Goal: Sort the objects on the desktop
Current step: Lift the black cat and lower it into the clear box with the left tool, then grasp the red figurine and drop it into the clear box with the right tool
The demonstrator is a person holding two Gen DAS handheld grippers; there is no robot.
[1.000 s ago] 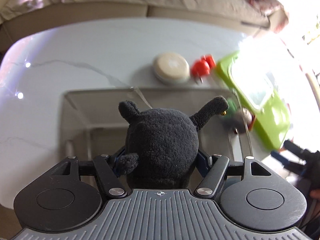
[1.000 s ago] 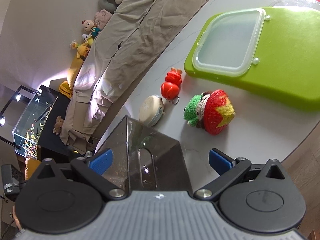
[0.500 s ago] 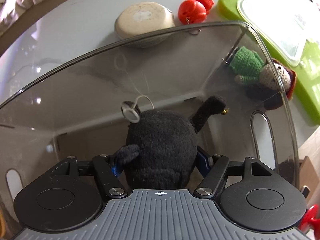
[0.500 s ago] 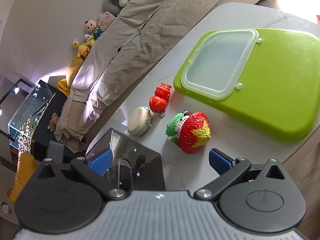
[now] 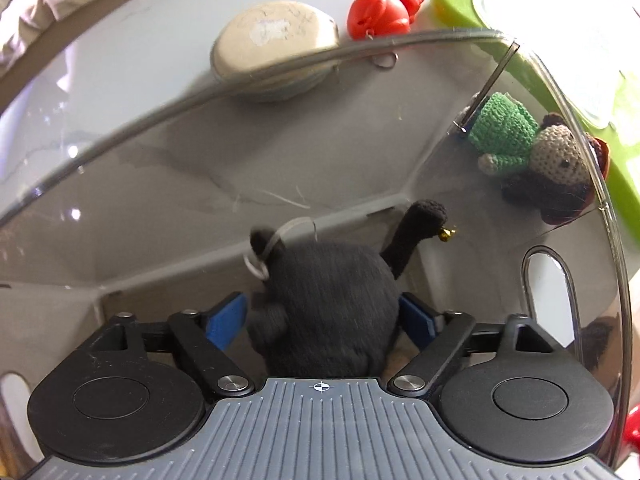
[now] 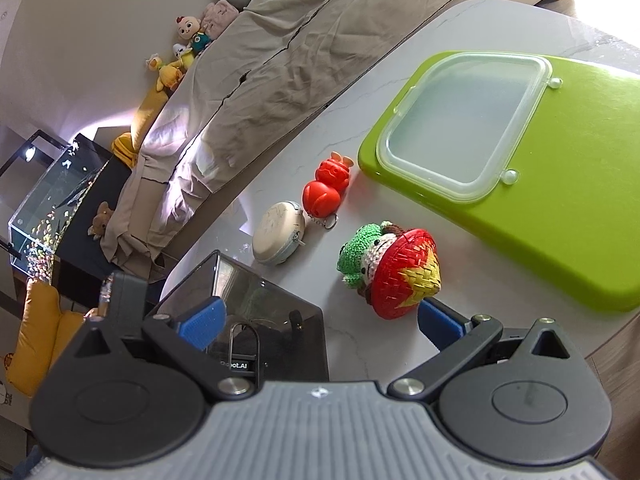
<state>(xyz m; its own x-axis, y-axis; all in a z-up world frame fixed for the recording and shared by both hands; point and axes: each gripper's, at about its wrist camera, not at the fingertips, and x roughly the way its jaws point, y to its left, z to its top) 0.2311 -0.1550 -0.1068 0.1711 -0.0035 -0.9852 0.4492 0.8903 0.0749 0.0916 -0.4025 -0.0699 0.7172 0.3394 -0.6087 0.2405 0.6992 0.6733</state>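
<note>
Your left gripper (image 5: pixel 322 316) has its blue fingers (image 5: pixel 226 318) spread a little either side of a black plush toy (image 5: pixel 328 308); the left pad shows a sliver of gap and the right pad sits right at the fur, so you cannot tell whether the toy is still pinched or already let go. It sits low in the frame, down inside the smoked transparent bin (image 5: pixel 280 168), which reads as the drop-off point for sorting, and the toy's thin limb with a tiny gold bell (image 5: pixel 446 234) pokes up toward centre right. Your right gripper (image 6: pixel 320 322) is wide open and empty, its fingertips straddling bare marble tabletop (image 6: pixel 352 344) at lower centre, probably parked ready for the next pick. Just above its right pad lies the crochet doll with the red and yellow woven hat (image 6: pixel 390 266); further up sit the red figure keychain (image 6: pixel 324 192) and, to its left, the round beige zip pouch (image 6: pixel 278 238). At upper right the clear plastic lid (image 6: pixel 466 124) rests on the lime green board (image 6: pixel 560 224). Only the left wrist view shows the plush between the pads and the bin floor beneath it; it sees the doll merely through the tinted wall. Only the right wrist view shows the whole table layout, the bin from outside at lower left, and the couch with soft toys beyond.
</note>
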